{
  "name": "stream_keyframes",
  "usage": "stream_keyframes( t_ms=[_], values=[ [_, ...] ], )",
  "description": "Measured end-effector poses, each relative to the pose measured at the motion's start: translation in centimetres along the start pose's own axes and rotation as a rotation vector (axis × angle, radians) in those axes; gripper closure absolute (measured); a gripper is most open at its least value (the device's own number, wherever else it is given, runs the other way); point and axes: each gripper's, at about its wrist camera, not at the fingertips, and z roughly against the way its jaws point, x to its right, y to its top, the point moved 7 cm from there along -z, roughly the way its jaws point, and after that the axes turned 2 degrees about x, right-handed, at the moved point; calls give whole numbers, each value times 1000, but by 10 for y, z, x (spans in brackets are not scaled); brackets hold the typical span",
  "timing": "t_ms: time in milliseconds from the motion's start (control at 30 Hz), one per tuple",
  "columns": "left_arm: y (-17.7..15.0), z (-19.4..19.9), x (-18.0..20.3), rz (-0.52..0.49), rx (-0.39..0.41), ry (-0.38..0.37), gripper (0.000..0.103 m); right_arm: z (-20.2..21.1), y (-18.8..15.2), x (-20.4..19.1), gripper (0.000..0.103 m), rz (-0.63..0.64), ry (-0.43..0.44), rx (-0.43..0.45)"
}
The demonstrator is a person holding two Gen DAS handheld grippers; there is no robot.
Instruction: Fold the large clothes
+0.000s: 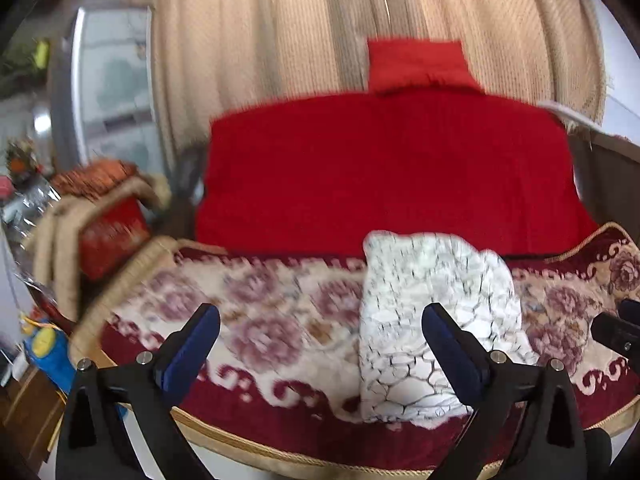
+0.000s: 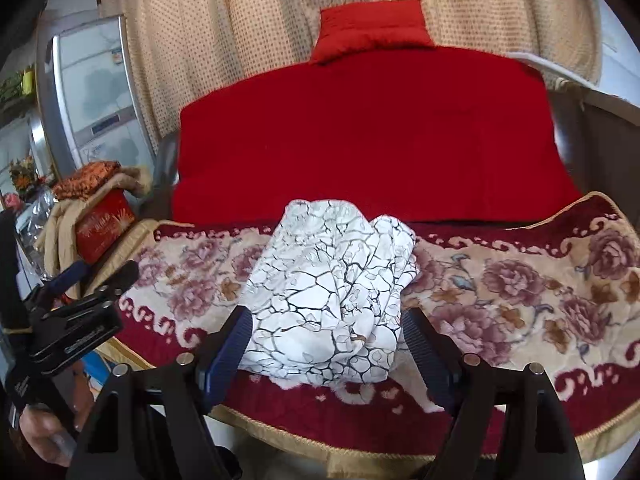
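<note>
A white garment with a dark crackle print (image 2: 328,272) lies bundled in a loose fold on the floral sofa cover (image 2: 500,280). My right gripper (image 2: 327,316) stands open just in front of it, a blue pad on each side of the bundle's near end and neither pressing on it. In the left wrist view the same garment (image 1: 432,280) lies to the right of centre. My left gripper (image 1: 320,316) is wide open over the bare cover, its right finger (image 1: 448,340) in front of the cloth's edge. A person's hand (image 2: 44,432) holds the left gripper (image 2: 80,280).
A big red back cushion (image 2: 360,132) and a small red pillow (image 2: 368,28) stand behind the seat, before a beige drape (image 2: 240,20). At the left are a red box (image 2: 104,224) under cloths and a silver fridge (image 2: 92,88). The seat's gold-trimmed front edge (image 2: 360,456) is close.
</note>
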Motion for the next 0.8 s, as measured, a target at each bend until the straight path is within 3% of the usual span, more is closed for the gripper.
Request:
stream_keyframes(
  t_ms=[67, 167, 300, 800],
  values=[
    [9, 23, -4, -8, 51, 3, 1, 13, 1, -3, 22, 6, -16, 5],
    [16, 48, -6, 0, 72, -28, 0, 30, -1, -7, 22, 10, -36, 15],
    [23, 73, -11, -16, 103, -9, 0, 47, -8, -12, 22, 1, -49, 18],
    [39, 131, -21, -15, 178, 18, 0, 101, -15, -35, 22, 12, -66, 95]
  ],
)
